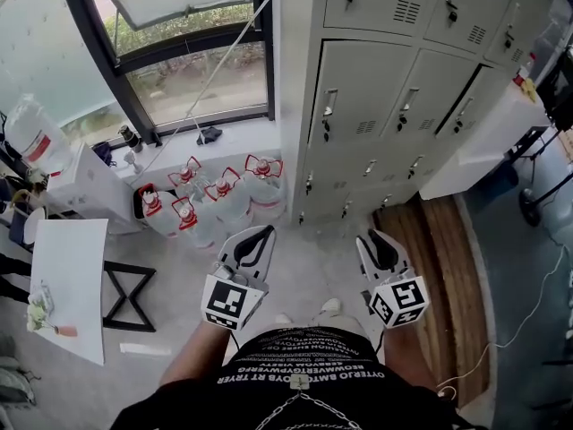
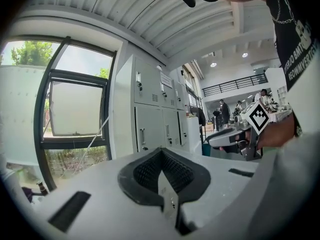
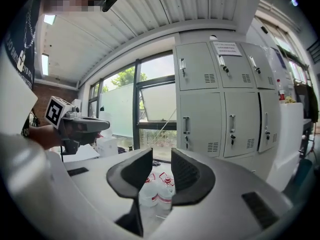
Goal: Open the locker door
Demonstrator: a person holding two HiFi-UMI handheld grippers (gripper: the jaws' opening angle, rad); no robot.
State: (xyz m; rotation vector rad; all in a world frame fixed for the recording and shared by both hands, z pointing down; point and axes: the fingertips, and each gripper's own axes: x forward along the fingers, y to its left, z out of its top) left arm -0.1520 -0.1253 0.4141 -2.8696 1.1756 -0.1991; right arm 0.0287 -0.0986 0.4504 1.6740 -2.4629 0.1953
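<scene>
Floor (image 1: 179, 271) beside lockers (image 1: 394, 106) holds clustered water jugs (image 1: 215, 200).

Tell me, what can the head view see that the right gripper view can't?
Only the head view shows the person's shoes and the wooden floor strip. Only the right gripper view shows the ribbed ceiling and a ceiling light. Both show the grey lockers, the window and the red-capped water bottles.
</scene>
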